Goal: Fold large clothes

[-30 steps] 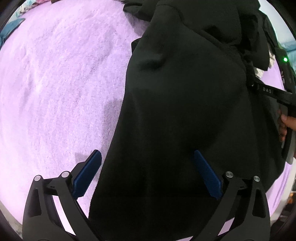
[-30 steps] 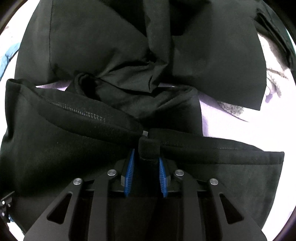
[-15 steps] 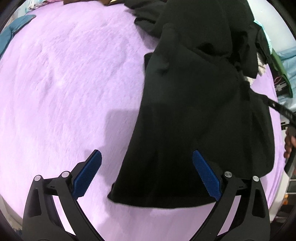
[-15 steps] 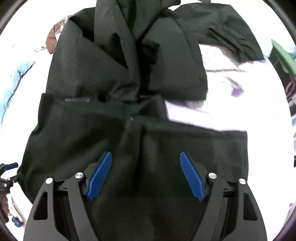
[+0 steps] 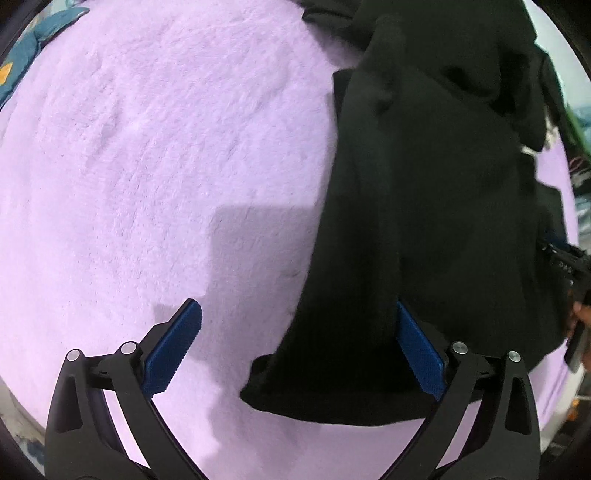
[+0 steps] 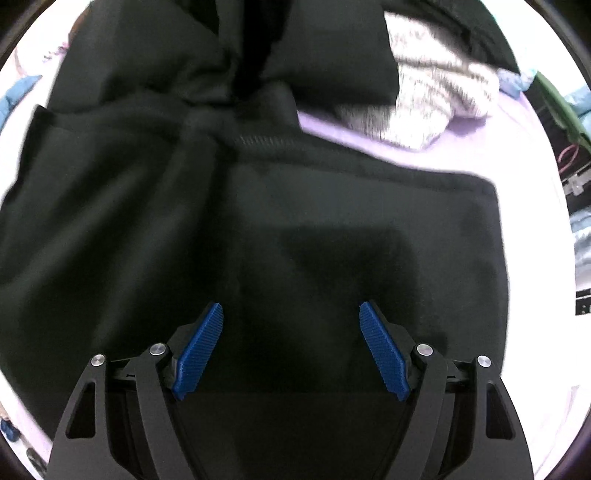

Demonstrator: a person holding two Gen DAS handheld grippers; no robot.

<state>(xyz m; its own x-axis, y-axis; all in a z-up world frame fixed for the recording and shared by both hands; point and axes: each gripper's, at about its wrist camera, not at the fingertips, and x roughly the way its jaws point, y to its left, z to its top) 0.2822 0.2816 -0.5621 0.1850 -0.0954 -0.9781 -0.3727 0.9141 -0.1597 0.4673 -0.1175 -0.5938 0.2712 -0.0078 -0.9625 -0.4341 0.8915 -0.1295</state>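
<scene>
A large black garment [image 5: 424,221] lies on the lilac fluffy blanket [image 5: 147,166], bunched toward its far end. My left gripper [image 5: 297,308] is open and points down at the garment's near left corner. That corner lies between the fingers, against the right pad [image 5: 419,354], and is not pinched. In the right wrist view the black garment [image 6: 332,240] fills most of the picture. My right gripper [image 6: 290,306] hangs over its flat part, jaws opening, with cloth below them but nothing gripped. The right gripper [image 5: 569,258] and the hand holding it [image 5: 581,314] show at the right edge.
A grey-white knitted piece [image 6: 424,99] lies beyond the black garment on the right. Teal cloth [image 5: 40,26] sits at the blanket's far left edge, blue cloth [image 6: 18,96] at the left. Dark and green items [image 6: 557,99] line the right side.
My right gripper let go of the pinched black fold, opened wide and drew back over the flat cloth. My left gripper shifted left, so the garment's near corner now sits between its fingers.
</scene>
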